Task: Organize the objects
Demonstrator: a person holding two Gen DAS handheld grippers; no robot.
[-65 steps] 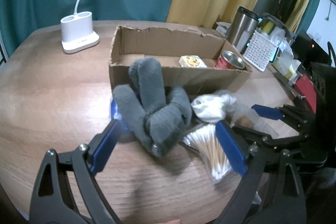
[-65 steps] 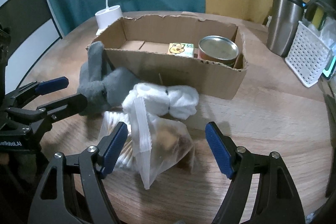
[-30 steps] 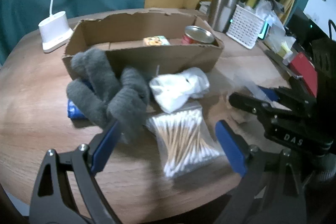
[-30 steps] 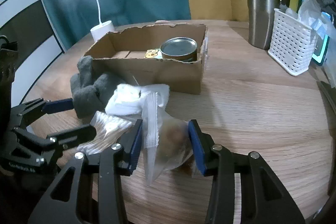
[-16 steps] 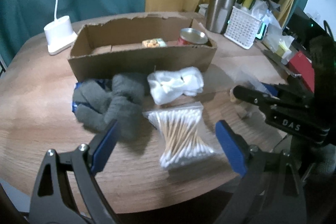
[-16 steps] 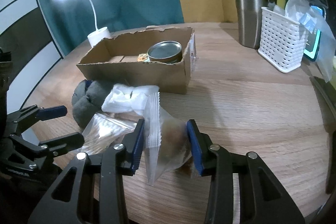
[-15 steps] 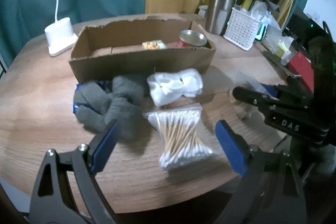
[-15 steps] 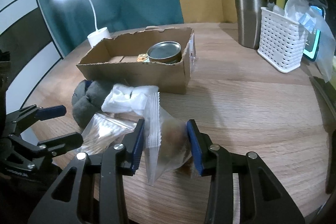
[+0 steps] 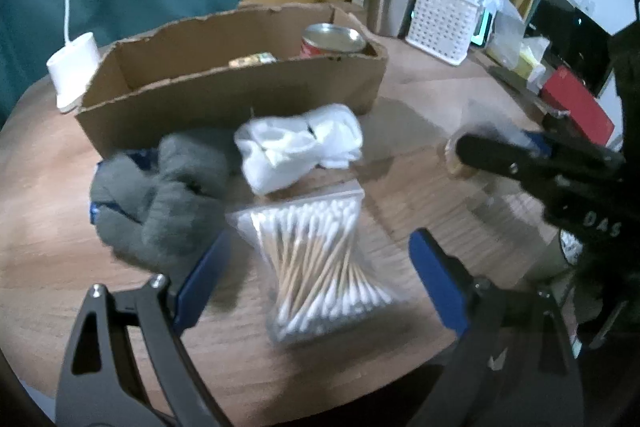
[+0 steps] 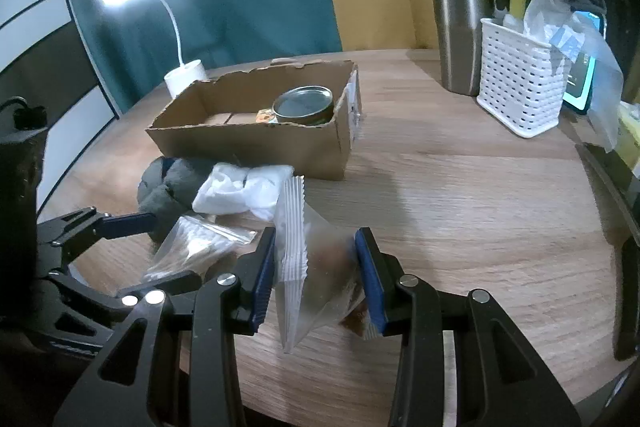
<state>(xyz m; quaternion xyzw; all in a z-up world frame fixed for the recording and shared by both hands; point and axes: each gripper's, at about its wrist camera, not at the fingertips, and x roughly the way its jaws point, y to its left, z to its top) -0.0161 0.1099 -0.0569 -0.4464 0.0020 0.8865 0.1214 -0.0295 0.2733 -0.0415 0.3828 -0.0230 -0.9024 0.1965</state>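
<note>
A clear bag of cotton swabs (image 9: 320, 267) lies on the wooden table between the wide-apart fingers of my left gripper (image 9: 318, 243). Its jaws are closing, and the pads stand clear of the bag. Just beyond lie a crumpled grey glove (image 9: 160, 203) and a white cloth bundle (image 9: 300, 147), in front of a cardboard box (image 9: 240, 99) that holds a tin can (image 9: 332, 39) and a small yellow pack (image 9: 252, 59). My right gripper (image 10: 316, 247) is shut on a clear zip bag with brown pieces inside (image 10: 312, 267), held just above the table.
A white lamp base (image 9: 74, 67) stands behind the box at the left. At the back right stand a steel tumbler (image 10: 460, 39) and a stuffed white basket (image 10: 520, 87). A red box (image 9: 576, 103) lies at the far right. The table's edge runs close under both grippers.
The grey glove has dropped from upright to a crumpled heap. My left gripper has come over the swab bag. My right gripper shut on the clear zip bag and has drifted right with it.
</note>
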